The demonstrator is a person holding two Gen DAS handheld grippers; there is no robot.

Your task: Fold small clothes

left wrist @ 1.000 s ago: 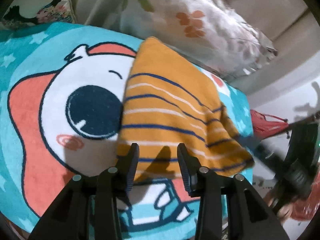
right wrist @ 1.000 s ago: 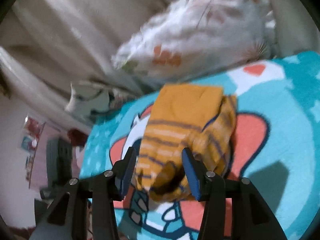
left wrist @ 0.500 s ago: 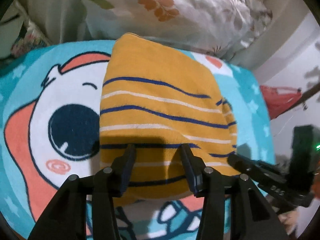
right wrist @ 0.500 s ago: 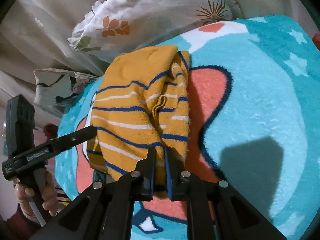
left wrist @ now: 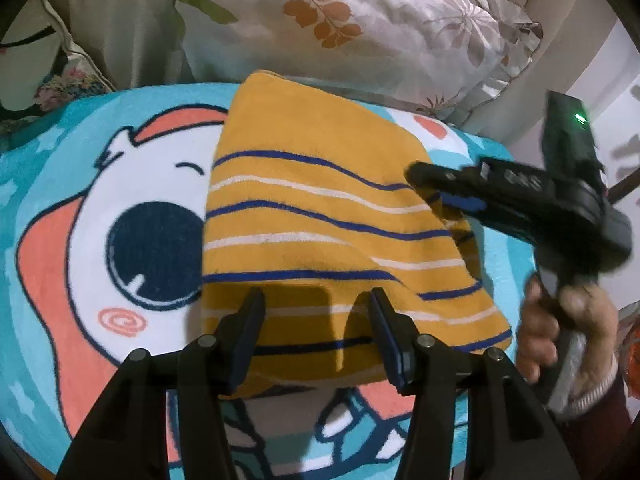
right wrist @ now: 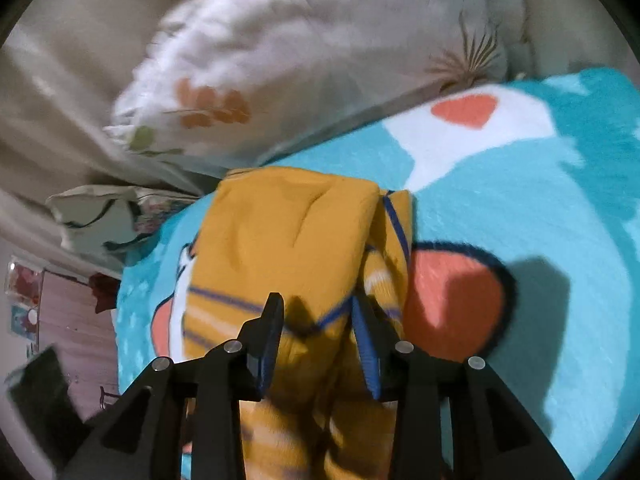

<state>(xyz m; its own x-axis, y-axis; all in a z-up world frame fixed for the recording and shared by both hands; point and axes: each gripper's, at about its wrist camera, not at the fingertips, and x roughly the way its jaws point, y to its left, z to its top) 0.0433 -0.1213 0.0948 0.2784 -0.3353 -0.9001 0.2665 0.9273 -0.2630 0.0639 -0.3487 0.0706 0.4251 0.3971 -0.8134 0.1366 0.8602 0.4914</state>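
A folded mustard-yellow garment with blue and white stripes [left wrist: 320,220] lies on a turquoise cartoon blanket [left wrist: 60,168]. My left gripper [left wrist: 316,308] is open just above the garment's near edge, with nothing between its fingers. In the left wrist view my right gripper [left wrist: 440,188] hovers over the garment's right side, held by a hand. In the right wrist view my right gripper [right wrist: 318,312] is open above the garment [right wrist: 288,236], whose loose folded layers lie along its right edge. That view is blurred.
A white pillow with a leaf print [left wrist: 360,28] lies behind the garment, also seen in the right wrist view [right wrist: 256,64]. A beige cushion [left wrist: 120,32] stands at the back left. The blanket ends at the right, with a wall beyond.
My right gripper, shut on the garment's edge half a second ago, has opened and lifted above it. My left gripper stays open at the near edge.
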